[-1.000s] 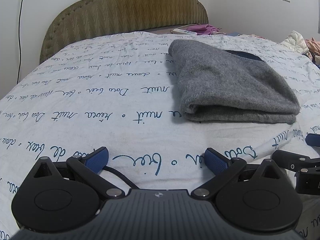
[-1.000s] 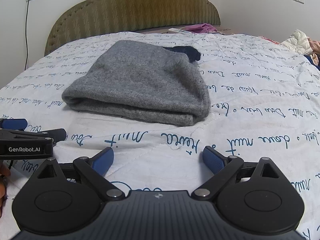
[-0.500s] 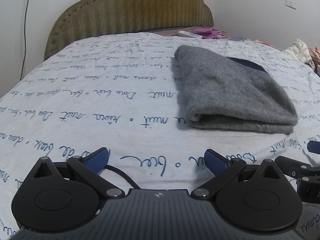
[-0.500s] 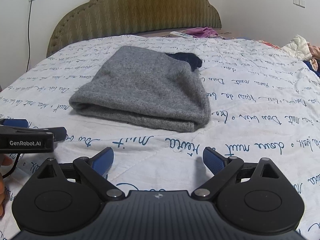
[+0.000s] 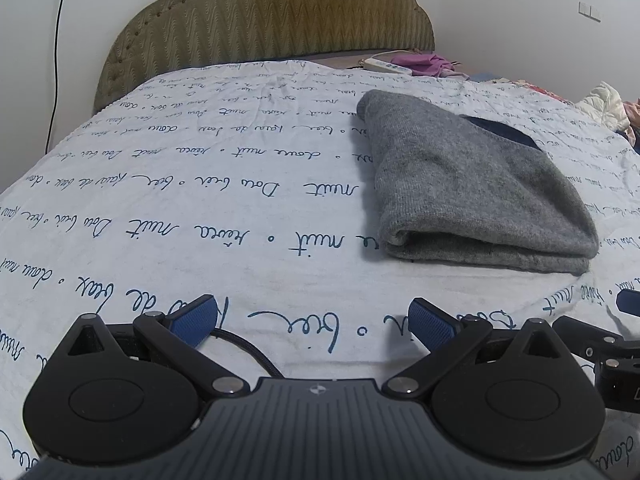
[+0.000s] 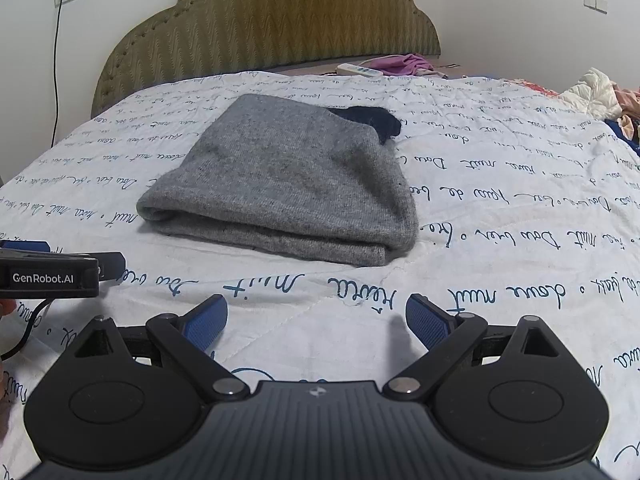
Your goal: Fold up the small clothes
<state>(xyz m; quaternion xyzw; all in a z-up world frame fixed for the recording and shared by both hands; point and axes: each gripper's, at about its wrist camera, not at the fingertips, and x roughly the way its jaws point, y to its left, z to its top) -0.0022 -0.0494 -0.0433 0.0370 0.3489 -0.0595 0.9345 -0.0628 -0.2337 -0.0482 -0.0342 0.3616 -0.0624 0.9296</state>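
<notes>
A grey knit garment [image 5: 472,192] lies folded flat on the bed, its doubled edge toward me; it also shows in the right wrist view [image 6: 288,180]. A dark navy part [image 6: 372,118] sticks out at its far end. My left gripper [image 5: 314,322] is open and empty, low over the sheet, short of the garment and to its left. My right gripper [image 6: 316,318] is open and empty, just in front of the garment's near edge. Each gripper shows at the edge of the other's view.
The bed has a white sheet with blue script [image 5: 200,200] and an olive padded headboard [image 6: 272,24]. A power strip [image 6: 358,69] and a purple cloth [image 6: 404,63] lie at the head. More clothes [image 6: 592,92] are piled at the far right.
Both grippers have drawn back and risen a little from the garment, staying open. The garment has not moved.
</notes>
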